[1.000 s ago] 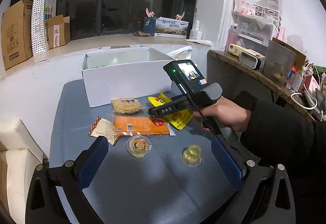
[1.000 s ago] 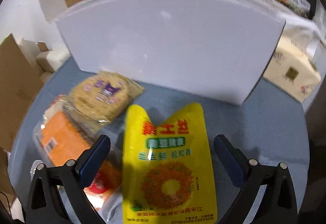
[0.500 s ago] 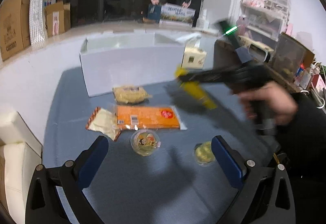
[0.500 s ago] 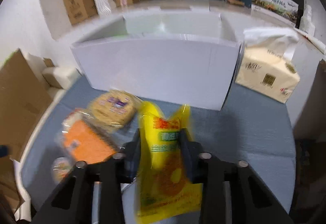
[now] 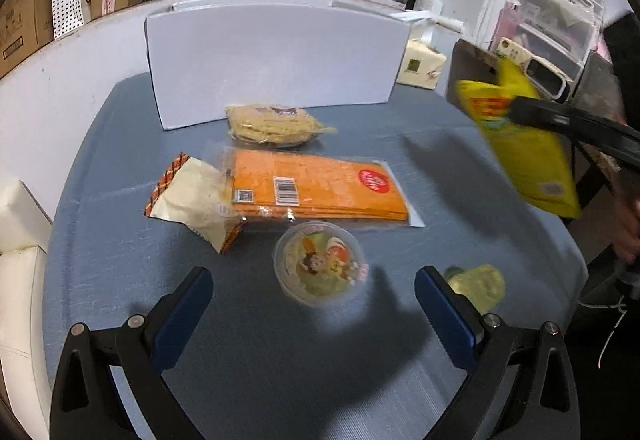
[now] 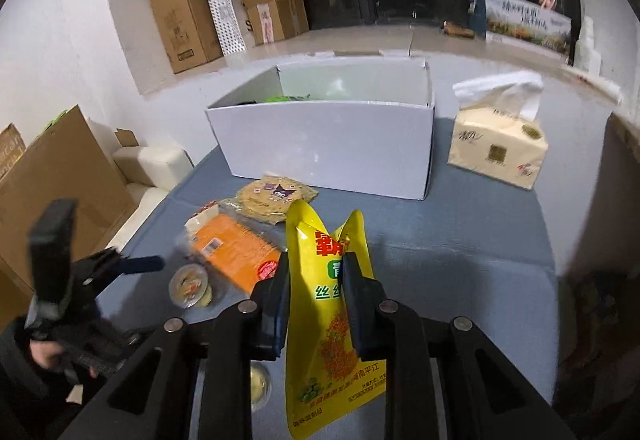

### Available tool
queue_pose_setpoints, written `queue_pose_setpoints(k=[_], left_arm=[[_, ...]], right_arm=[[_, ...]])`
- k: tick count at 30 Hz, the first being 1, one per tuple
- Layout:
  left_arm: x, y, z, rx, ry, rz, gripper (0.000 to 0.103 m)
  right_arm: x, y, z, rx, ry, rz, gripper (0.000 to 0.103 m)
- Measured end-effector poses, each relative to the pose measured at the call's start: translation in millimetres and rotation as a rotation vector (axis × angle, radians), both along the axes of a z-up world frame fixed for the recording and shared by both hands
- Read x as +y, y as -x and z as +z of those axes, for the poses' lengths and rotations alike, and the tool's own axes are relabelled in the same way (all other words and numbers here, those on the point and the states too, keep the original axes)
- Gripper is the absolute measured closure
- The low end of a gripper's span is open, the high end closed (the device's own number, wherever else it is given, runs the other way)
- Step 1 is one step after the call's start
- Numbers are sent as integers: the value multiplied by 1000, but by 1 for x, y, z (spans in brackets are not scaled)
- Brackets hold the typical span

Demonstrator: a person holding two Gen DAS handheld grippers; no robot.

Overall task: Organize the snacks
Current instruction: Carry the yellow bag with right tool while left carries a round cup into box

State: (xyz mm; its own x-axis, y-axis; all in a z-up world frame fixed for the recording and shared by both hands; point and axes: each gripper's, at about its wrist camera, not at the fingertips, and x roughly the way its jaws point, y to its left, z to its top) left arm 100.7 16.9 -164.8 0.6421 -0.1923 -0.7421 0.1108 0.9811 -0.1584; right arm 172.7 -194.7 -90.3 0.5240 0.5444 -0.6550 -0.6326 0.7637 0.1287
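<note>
My right gripper (image 6: 316, 272) is shut on a yellow snack bag (image 6: 330, 320) and holds it above the blue table, in front of the open white box (image 6: 332, 136). The bag also shows at the right of the left wrist view (image 5: 520, 144). My left gripper (image 5: 312, 304) is open and empty, low over the table with a jelly cup (image 5: 318, 264) between its fingers. A second jelly cup (image 5: 478, 286) sits by its right finger. An orange packet (image 5: 316, 190), a cream wrapper (image 5: 192, 198) and a round cracker pack (image 5: 272, 122) lie beyond.
A tissue pack (image 6: 498, 144) stands right of the white box. Cardboard boxes (image 6: 184, 24) and a paper bag line the back ledge. A cluttered shelf (image 5: 552, 24) is at the right. A white seat (image 5: 20, 272) borders the table's left side.
My right gripper closed on the yellow bag and lifted it off the table, up and back. My left gripper moved forward and lower toward the jelly cup.
</note>
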Motion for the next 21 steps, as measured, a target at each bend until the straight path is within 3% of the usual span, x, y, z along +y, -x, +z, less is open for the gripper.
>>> queue_pose_setpoints(k=[2, 4, 7, 11, 15, 21], left_arm=[[1, -5, -3, -2, 10, 6, 9], [1, -7, -4, 9, 21, 8, 56], [1, -6, -4, -1, -4, 17, 56], [7, 5, 10, -53, 34, 20, 56], [13, 15, 44, -139, 44, 12, 56], [28, -7, 107, -267, 51, 6, 56]], right_arm=[[-6, 10, 3, 3, -23, -1, 78], [-8, 15, 3, 3, -25, 0, 78], [-10, 22, 1, 7, -27, 3, 78], [-13, 25, 1, 12, -45, 1, 78], [-11, 24, 9, 0, -64, 6, 78], [-2, -3, 45, -10, -159, 13, 78]])
